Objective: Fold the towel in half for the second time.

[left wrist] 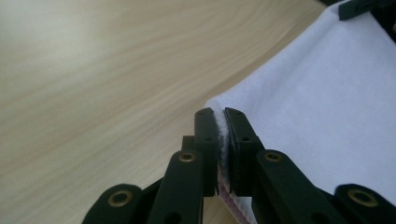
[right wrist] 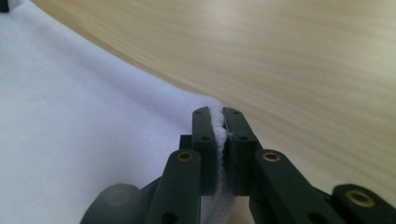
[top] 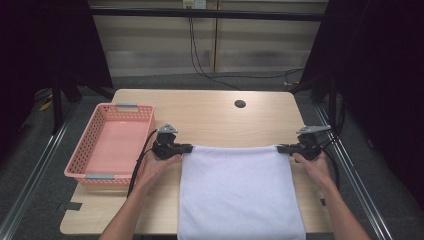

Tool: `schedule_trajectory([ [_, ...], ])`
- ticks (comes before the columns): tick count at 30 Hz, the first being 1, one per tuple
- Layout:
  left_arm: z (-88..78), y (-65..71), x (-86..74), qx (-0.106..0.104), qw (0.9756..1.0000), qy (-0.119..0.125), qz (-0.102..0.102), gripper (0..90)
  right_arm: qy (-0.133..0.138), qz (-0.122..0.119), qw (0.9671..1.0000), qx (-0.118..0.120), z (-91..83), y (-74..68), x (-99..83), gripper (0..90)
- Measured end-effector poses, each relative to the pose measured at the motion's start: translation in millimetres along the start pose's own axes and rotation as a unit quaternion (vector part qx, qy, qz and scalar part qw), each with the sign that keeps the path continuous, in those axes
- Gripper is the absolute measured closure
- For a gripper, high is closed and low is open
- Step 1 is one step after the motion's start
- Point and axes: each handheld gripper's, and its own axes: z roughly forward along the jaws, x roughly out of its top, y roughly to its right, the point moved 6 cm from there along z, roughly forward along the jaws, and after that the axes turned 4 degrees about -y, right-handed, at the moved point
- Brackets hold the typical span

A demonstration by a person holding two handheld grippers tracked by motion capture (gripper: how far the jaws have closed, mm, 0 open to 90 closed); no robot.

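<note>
A white towel (top: pixel 239 192) lies spread on the wooden table, its near edge hanging over the table's front. My left gripper (top: pixel 187 148) is shut on the towel's far left corner (left wrist: pixel 223 122), the cloth pinched between both black jaws. My right gripper (top: pixel 281 148) is shut on the far right corner (right wrist: pixel 219 122) the same way. The far edge of the towel runs straight between the two grippers. In the left gripper view, the right gripper's jaw tip (left wrist: pixel 355 9) shows at the top right, across the towel.
A pink plastic basket (top: pixel 89 150) stands with nothing in it on the table's left side, close to my left hand. A round cable hole (top: pixel 240 104) sits in the tabletop (top: pixel 210 115) toward the back. Cables trail from both grippers. Dark floor and metal rails flank the table.
</note>
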Motion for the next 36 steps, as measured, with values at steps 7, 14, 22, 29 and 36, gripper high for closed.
schedule_trajectory([
  [7,-25.3,-4.1,40.6,0.015,0.9988,0.043,0.019,84.6,0.059,-0.002,0.9982,0.002,-25.3,-1.0,37.4,84.4],
  [14,-23.2,-24.4,73.9,0.034,0.9974,0.063,0.012,84.7,0.081,0.009,0.9966,-0.011,-25.6,12.4,69.2,84.3],
  [22,-44.4,-3.6,78.6,0.024,0.9957,0.078,0.045,84.6,0.111,0.003,0.9939,0.002,-44.0,8.1,79.9,84.5],
  [29,-74.9,40.8,50.2,-0.004,0.9932,0.094,0.069,84.6,0.129,-0.015,0.9909,0.036,-81.8,-26.1,41.5,84.6],
  [36,-84.5,68.3,-3.9,-0.029,0.995,0.071,0.065,84.2,0.112,-0.037,0.9912,0.059,-100.1,-62.0,-6.8,84.0],
])
